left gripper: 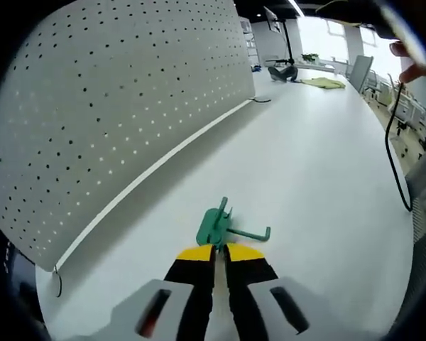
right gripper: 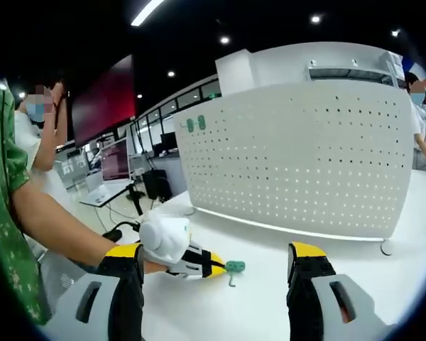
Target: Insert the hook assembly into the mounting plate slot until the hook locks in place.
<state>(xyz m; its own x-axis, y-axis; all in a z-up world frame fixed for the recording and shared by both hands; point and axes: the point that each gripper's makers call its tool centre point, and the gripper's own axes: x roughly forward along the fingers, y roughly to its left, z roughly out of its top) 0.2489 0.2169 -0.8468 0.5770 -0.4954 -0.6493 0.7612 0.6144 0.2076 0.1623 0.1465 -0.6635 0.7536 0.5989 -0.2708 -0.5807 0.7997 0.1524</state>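
- Step in hand: pickup. The green hook (left gripper: 224, 229) is in the left tool (left gripper: 220, 250), not yet anywhere near the pegboard (left gripper: 113, 114).
- Left gripper view: the left tool's yellow tips are pinched together on the hook's flat back plate, at 6 o'clock. The hook's arm sticks out toward 3 o'clock, and its bent end looks to rest on or just above the white tabletop (left gripper: 319, 163); can't tell which.
- Right gripper view: a gloved hand (right gripper: 165, 238) drives that left tool at about 7 o'clock, with the hook at its tip near the tabletop.
- Right tool (right gripper: 216, 273): jaws spread wide, nothing between them, hanging back near the viewer.
- Pegboard stands upright on the tabletop, well apart from the hook; it fills 9 to 12 o'clock in the left gripper view and sits at 1 o'clock in the right gripper view.
- Two small green pieces (right gripper: 195, 124) sit high on the board's upper left corner in the right gripper view. Possibly hooks already mounted, too small to confirm.
- People stand at both edges of the right gripper view, clear of the work.
- Next move, my read: lift the hook, turn its back plate to face the board, line its tabs up with the holes, push in and down until it seats.
- Grip is on the plate itself, so the tips may foul the board at insertion. The free right tool could steady the board.
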